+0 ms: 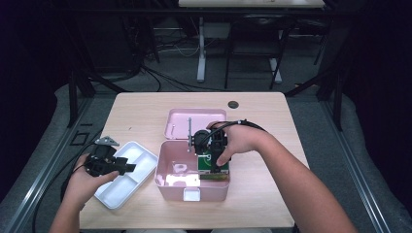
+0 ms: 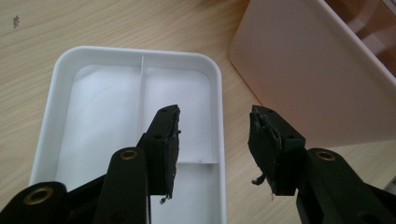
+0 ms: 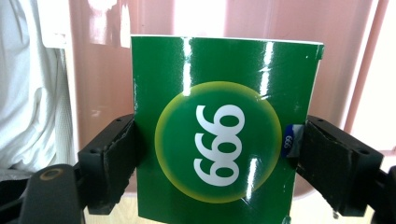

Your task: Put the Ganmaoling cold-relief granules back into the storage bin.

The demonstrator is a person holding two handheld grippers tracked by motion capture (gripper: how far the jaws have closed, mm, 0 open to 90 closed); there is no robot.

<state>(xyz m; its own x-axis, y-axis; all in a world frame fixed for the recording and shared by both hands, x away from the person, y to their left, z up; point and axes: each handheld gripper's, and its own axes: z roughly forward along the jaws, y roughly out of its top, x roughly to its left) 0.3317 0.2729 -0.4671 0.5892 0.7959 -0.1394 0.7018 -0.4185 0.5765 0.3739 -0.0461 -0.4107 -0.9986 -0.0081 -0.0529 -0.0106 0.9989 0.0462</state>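
Two black jaws of the right gripper [image 3: 212, 154] are clamped on the side edges of a green box [image 3: 219, 126], one pad pressing each side, with the printed white digits on a yellow-green disc facing the camera that rides on the gripper. In the high view that right gripper [image 1: 214, 167] points down into the pink bin [image 1: 192, 187], and the green box [image 1: 214, 171] stands at the bin's right end, close against the near-right wall. Its long axis looks roughly upright, running along the jaws rather than across them, so any coming move, whether lowering it to the floor of the bin or lifting it clear, seems to turn on travel straight along that axis. I cannot tell whether the box's lower end already rests on the bin floor. A whitish object [image 1: 182, 168] lies in the bin's left half, apart from the box. The bin's pink lid [image 1: 195, 123] lies open on the table behind it.

Off to the left, the left gripper [image 1: 127, 167] hovers with its jaws apart and nothing between them over the white divided tray [image 1: 119, 194], just beside the bin's left wall. The right hand [image 1: 238, 141] is plainly the nearer one to the box; the left would have to cross the bin wall to reach it.
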